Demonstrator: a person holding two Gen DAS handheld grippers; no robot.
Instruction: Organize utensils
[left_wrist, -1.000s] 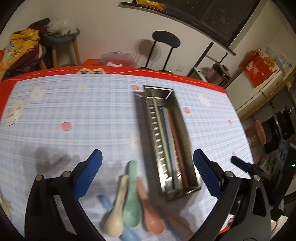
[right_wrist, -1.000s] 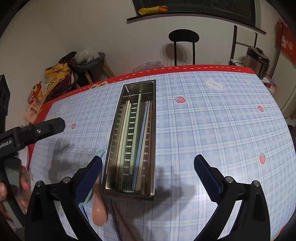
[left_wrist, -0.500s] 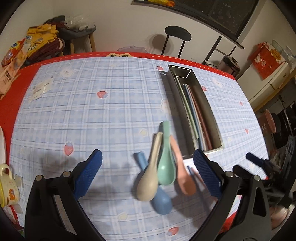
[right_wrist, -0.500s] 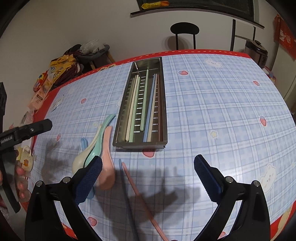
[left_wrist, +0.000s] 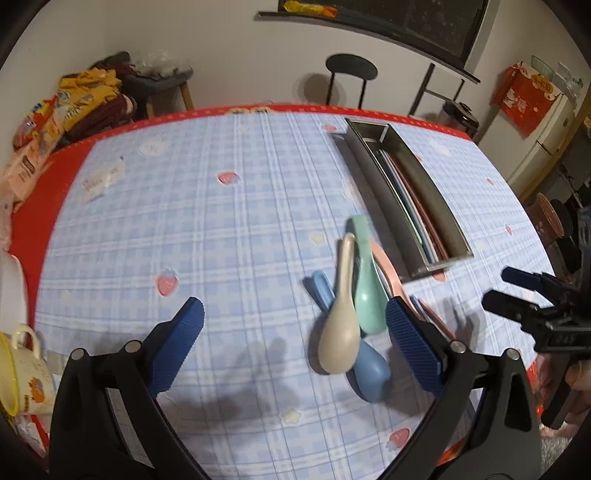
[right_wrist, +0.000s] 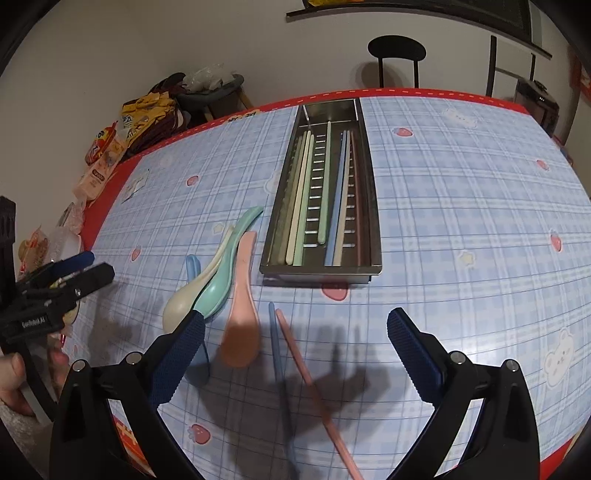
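A long steel tray (right_wrist: 375, 221) (left_wrist: 439, 221) holds several coloured chopsticks. Left of it lie a beige spoon (right_wrist: 181, 304) (left_wrist: 341, 328), a green spoon (right_wrist: 225, 273) (left_wrist: 367, 291), a pink spoon (right_wrist: 242, 325) (left_wrist: 384, 260) and a blue spoon (left_wrist: 369, 365) (right_wrist: 192, 267). A blue chopstick (right_wrist: 275, 343) and a pink chopstick (right_wrist: 314, 387) lie loose in front of the tray. My left gripper (left_wrist: 293, 349) is open and empty, just short of the spoons. My right gripper (right_wrist: 295, 354) is open and empty above the loose chopsticks.
The table has a blue checked cloth (right_wrist: 461, 206) with a red border. A yellow cup (left_wrist: 22, 376) stands at its left edge. Snack bags (left_wrist: 55, 122) sit on a stool beyond the table, and a black stool (right_wrist: 397, 50) stands by the back wall.
Both grippers have drawn back from the tray toward the table's front edge. The spoons and the loose chopsticks have come into full view. Both stay open.
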